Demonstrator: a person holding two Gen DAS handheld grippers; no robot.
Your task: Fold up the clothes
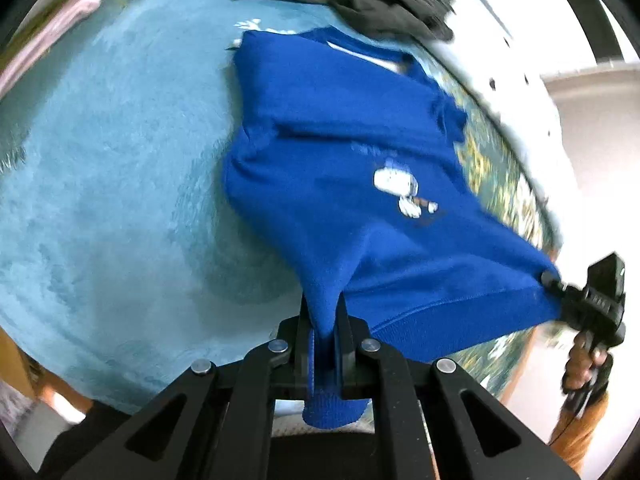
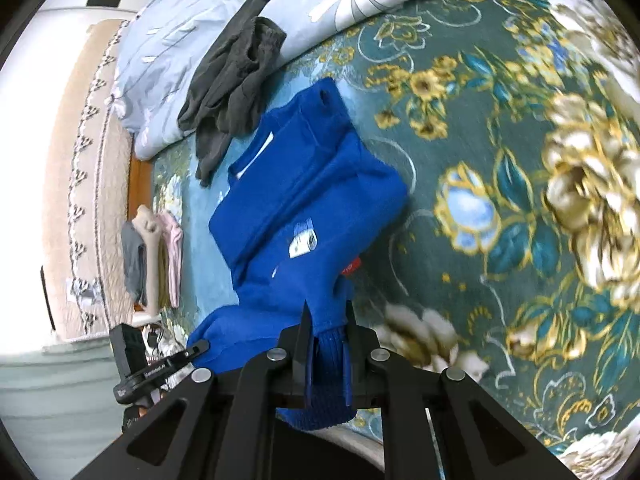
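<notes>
My left gripper (image 1: 325,312) is clamped on the blue sweatshirt's (image 1: 340,168) ribbed hem at the near edge; my right gripper (image 2: 328,320) pinches the hem's other corner, both raised.

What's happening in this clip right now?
A person is folding a blue sweatshirt on a floral bedspread. Each handheld gripper is clamped on the ribbed hem: the left gripper at one corner, the right gripper at the other, lifting that end while the collar end rests on the bed. A dark grey garment lies crumpled beyond it.
</notes>
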